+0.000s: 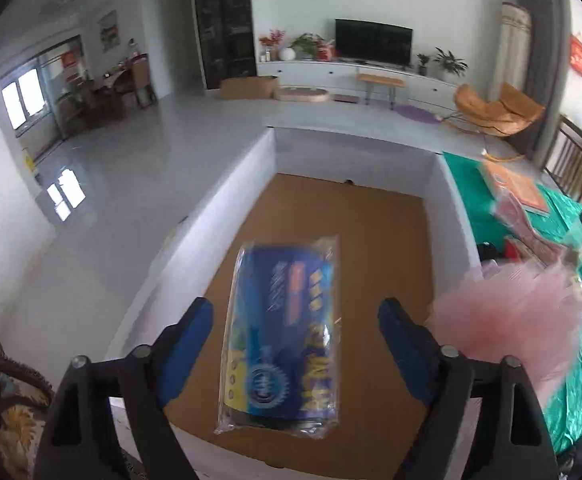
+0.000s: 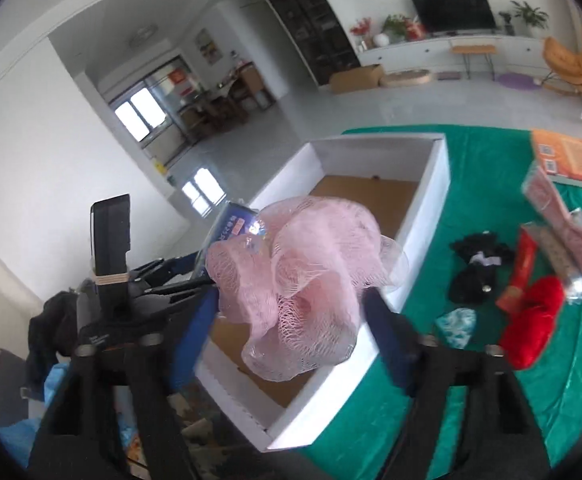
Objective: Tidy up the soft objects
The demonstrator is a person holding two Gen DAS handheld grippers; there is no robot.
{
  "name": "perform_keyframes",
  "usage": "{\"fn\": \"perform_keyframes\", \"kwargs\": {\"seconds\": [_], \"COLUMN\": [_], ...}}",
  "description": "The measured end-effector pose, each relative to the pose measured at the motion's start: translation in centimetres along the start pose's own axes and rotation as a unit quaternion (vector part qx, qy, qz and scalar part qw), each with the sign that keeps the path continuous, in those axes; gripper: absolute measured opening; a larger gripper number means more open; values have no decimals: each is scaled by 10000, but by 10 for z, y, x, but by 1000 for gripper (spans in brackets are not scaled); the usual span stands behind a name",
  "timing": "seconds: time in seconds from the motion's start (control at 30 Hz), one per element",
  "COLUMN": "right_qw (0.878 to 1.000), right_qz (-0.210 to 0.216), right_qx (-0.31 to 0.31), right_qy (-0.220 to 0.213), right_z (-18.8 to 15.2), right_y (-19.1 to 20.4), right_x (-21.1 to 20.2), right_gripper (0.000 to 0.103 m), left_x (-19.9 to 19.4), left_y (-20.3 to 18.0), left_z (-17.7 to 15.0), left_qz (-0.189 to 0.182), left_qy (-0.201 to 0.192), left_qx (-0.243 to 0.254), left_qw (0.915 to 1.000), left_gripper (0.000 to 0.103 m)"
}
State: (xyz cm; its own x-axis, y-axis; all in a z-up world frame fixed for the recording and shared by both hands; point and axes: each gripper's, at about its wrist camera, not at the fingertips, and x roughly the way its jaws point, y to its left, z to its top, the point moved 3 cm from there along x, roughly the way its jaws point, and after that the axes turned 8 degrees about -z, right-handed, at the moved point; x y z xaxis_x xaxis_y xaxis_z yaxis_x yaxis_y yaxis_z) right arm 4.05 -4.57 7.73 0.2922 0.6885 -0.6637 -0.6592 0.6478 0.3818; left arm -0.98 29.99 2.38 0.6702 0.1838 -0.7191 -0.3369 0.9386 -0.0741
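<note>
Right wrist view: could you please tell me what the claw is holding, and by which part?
The right claw pinches a pink mesh pouf by its lower sides.

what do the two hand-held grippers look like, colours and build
Both match. The left hand-held gripper has two black plastic arms with silver pivot bolts, ending in blue fingers. The right hand-held gripper has the same black frame and blue fingers. No cables, sleeves or markings show.

blue pkg (image 1: 281,336) | yellow print, blurred, unreadable | orange book (image 2: 569,157) | QR-like marks, no legible txt
</note>
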Motion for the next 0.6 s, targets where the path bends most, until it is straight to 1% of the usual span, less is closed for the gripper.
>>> {"fn": "perform_keyframes", "kwargs": {"seconds": [0.03,0.1,0.17,0.2,0.23,0.3,0.33,0.37,0.4,0.47,0.5,0.57,0.6], "right_qw": [10000,9996,9967,9933,9882,9720,9609,9483,9363,9163,9092,8980,8936], "right_qz": [-41,-210,-727,-1057,-1427,-2235,-2643,-3027,-3329,-3720,-3824,-3957,-4006], "right_qx": [34,131,250,316,406,613,750,918,1108,1479,1641,1918,2019], "right_qy": [12,-128,-273,-334,-366,-380,-346,-254,-137,63,121,152,132], "right_z": [-3,-10,-23,-30,-40,-64,-81,-95,-108,-132,-143,-159,-163], "right_y": [-3,-23,-47,-66,-87,-133,-155,-180,-202,-240,-255,-275,-285], "right_x": [2,-1,-8,-13,-19,-29,-34,-37,-41,-48,-52,-60,-62], "right_gripper": [87,87,87,87,87,87,87,87,87,87,87,87,87], "left_x": [-2,-8,-14,-17,-19,-24,-23,-23,-16,4,20,49,65], "left_y": [-1,-15,-40,-58,-79,-127,-152,-177,-202,-246,-263,-284,-292], "left_z": [-2,-2,-5,-2,-4,-13,-22,-31,-44,-72,-87,-116,-124], "left_qz": [-96,-435,-828,-1108,-1454,-2130,-2431,-2690,-2886,-2983,-2953,-2803,-2729], "left_qy": [-81,-229,-359,-373,-368,-270,-155,-11,171,611,806,1157,1288], "left_qx": [-43,-28,87,173,300,586,741,903,1061,1367,1469,1565,1587], "left_qw": [9999,9988,9959,9930,9882,9749,9670,9589,9514,9427,9406,9400,9401], "left_gripper": [87,87,87,87,88,92,100,103,103,103,103,103,103]}}
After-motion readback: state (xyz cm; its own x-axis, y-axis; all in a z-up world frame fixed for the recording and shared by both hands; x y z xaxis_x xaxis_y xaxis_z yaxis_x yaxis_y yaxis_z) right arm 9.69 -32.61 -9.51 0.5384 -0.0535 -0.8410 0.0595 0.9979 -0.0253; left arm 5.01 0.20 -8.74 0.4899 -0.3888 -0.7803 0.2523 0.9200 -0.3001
